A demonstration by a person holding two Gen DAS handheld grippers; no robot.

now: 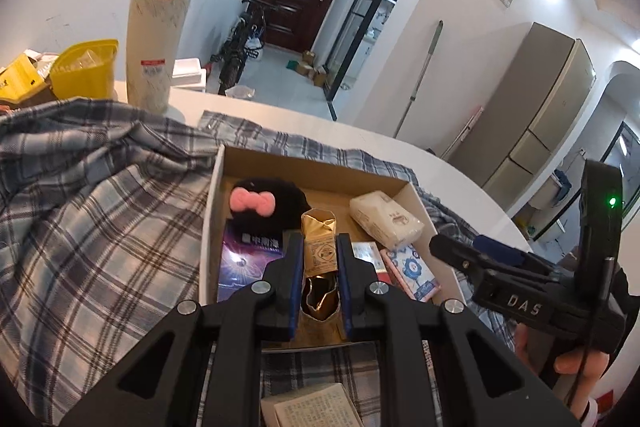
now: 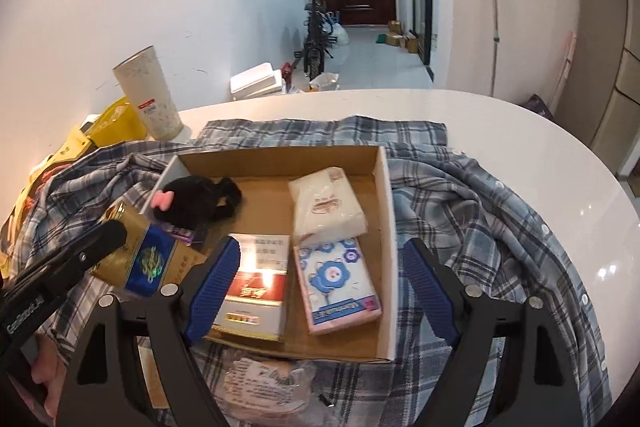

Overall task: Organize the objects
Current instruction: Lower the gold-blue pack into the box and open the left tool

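- The left gripper (image 1: 319, 263) has its fingers (image 1: 294, 267) clamped on a crumpled gold packet (image 1: 318, 243), holding it above the left part of an open cardboard box (image 2: 386, 211)
- From the right wrist view the same gold packet (image 2: 136, 259) shows a blue panel on its side and hangs over the box's left edge
- The right gripper (image 2: 320, 291) hovers over the near part of the box, its blue-padded fingers (image 2: 214, 291) spread wide and gripping nothing; no earlier picture bears on how they got there
- Under the right gripper lie a red-and-white carton (image 2: 256, 287) and, just beside it on the right, a pink tissue pack with blue flowers (image 2: 338, 283)
- A white tissue pack (image 2: 326, 203) lies farther back, touching the flowered pack
- A black plush item with a pink bow (image 1: 256, 205) sits in the box's far left corner, near a purple packet (image 1: 250, 259)
- The box rests on a blue plaid cloth (image 2: 480, 207) spread over a white round tabletop (image 2: 520, 131)
- A tall pale cylinder (image 1: 156, 51) and a yellow basket (image 1: 86, 69) stand at the tabletop's far left
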